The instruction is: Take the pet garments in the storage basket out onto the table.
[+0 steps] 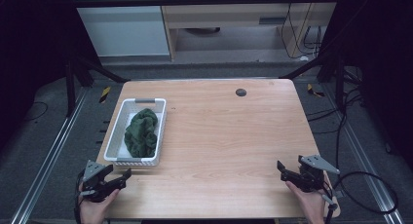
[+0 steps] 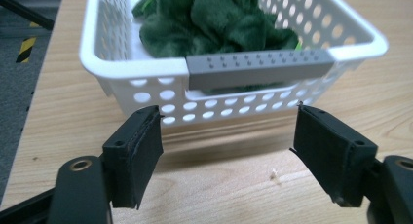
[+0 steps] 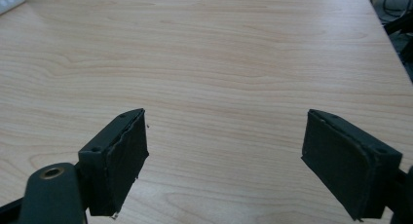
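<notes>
Both grippers waited wide apart at the near edge, the cloth lying in its basket ahead of the left jaws.

The left gripper (image 2: 226, 136) stood with jaws spread and empty, aimed at the grey handle (image 2: 258, 68) of the white basket (image 2: 122, 68), likely lined up for a reach; the green cloth (image 2: 214, 19) lay heaped inside, beyond that near wall, which stood between jaws and cloth. The right gripper (image 3: 224, 151) was open too, with bare table (image 3: 219, 53) before it and a dark round mark (image 1: 240, 92) far ahead.

Crumpled green cloth (image 1: 141, 132), inside white basket (image 1: 113, 141)
</notes>
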